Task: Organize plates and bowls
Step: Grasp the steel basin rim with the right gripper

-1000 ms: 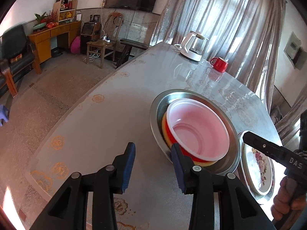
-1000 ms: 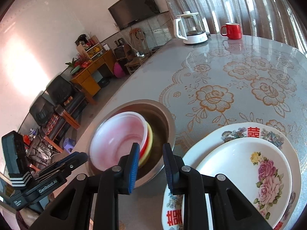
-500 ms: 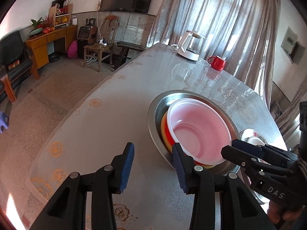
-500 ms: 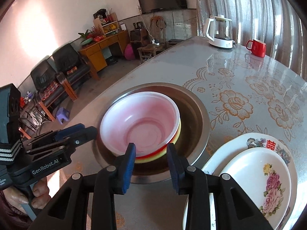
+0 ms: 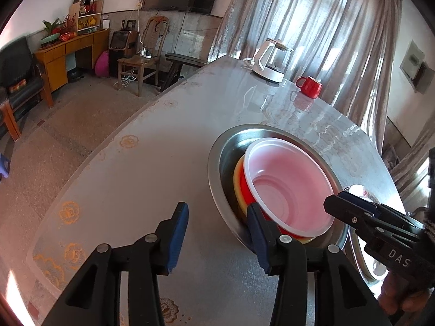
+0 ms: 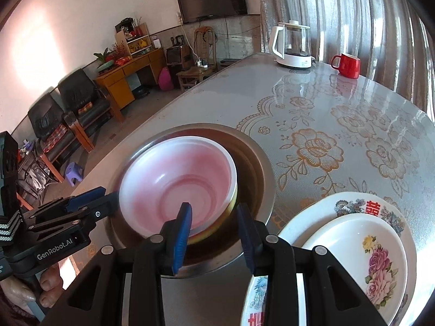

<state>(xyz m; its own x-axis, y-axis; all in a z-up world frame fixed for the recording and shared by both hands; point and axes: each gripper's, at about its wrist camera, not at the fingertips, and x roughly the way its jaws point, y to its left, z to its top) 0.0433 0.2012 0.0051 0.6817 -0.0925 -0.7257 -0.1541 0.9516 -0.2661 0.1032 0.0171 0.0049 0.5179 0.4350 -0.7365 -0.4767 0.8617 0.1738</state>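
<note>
A pink-white plastic bowl (image 5: 288, 187) sits nested on red and yellow bowls inside a wide steel basin (image 5: 225, 157). In the right wrist view the same bowl (image 6: 174, 179) and basin (image 6: 258, 174) lie just ahead of my fingers. My left gripper (image 5: 217, 231) is open and empty at the basin's near left rim. My right gripper (image 6: 213, 226) is open, its jaws straddling the bowl stack's near rim without closing on it. A small flowered plate (image 6: 364, 258) rests on a larger plate (image 6: 353, 203) to the right of the basin.
A white-based glass kettle (image 6: 293, 46) and a red mug (image 6: 346, 65) stand at the table's far end. The table edge curves along the left (image 5: 114, 146), with floor, chairs and a wooden desk beyond. Curtains hang behind the table.
My right gripper has swung left from the plates to the bowl stack and opened wider. My left gripper has edged closer to the basin's rim.
</note>
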